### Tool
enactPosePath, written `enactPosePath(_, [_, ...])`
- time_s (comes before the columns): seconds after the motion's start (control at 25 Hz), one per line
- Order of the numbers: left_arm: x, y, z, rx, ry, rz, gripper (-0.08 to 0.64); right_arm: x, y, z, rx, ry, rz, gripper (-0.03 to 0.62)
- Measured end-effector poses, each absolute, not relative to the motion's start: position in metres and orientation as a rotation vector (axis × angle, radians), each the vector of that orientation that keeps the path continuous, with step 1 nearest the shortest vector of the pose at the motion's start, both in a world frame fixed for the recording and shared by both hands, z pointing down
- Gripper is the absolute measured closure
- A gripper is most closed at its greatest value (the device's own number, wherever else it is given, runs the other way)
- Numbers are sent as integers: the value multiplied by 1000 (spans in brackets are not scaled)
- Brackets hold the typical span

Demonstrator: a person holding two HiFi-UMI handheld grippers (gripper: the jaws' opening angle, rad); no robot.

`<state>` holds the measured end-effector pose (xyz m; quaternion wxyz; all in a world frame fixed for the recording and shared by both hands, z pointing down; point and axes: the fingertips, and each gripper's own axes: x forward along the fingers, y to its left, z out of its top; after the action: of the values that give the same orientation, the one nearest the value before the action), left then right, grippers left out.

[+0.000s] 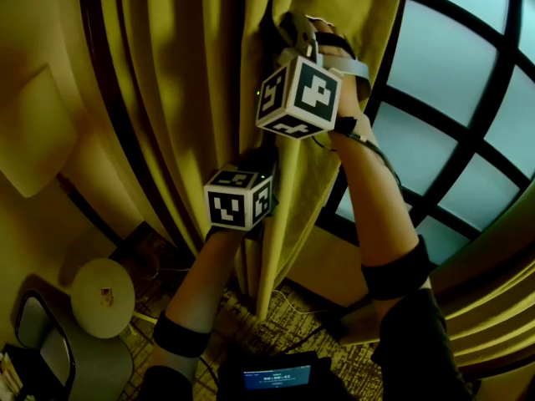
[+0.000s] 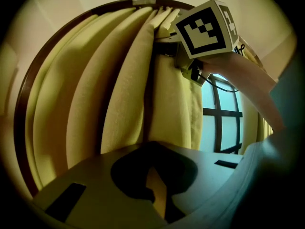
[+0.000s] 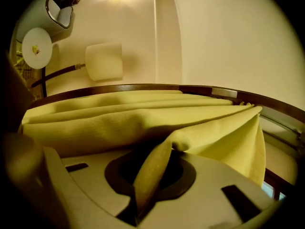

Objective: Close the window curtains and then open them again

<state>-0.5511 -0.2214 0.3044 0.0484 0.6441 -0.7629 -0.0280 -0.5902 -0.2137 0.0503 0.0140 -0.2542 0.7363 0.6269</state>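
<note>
Both claws are clamped on the curtain edge: right claw pinches a fold, left claw is shut on a sliver lower down. Curtain is bunched at 9–12 o'clock, window glass bare at 3 o'clock. Reads as mostly open; can't tell if this is pre-close or the reopening pass.

A round white side table stands at the near left beside patterned carpet, with a small item on its top. A metal-framed chair sits just left of it. Farther off, a pale lampshade shows against the left wall. Nearest, a small blue screen glows.
</note>
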Motion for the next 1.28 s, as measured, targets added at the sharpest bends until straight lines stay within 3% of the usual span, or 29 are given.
enactPosePath(0.52, [-637,-190,292,2039,-2241,-28,560,-689,-181,47,-836,2310,1939,545])
enactPosePath(1.28, [-680,-181,303,1892,-2353,-92,560,-704,-166,46,-729,2292,1868,546])
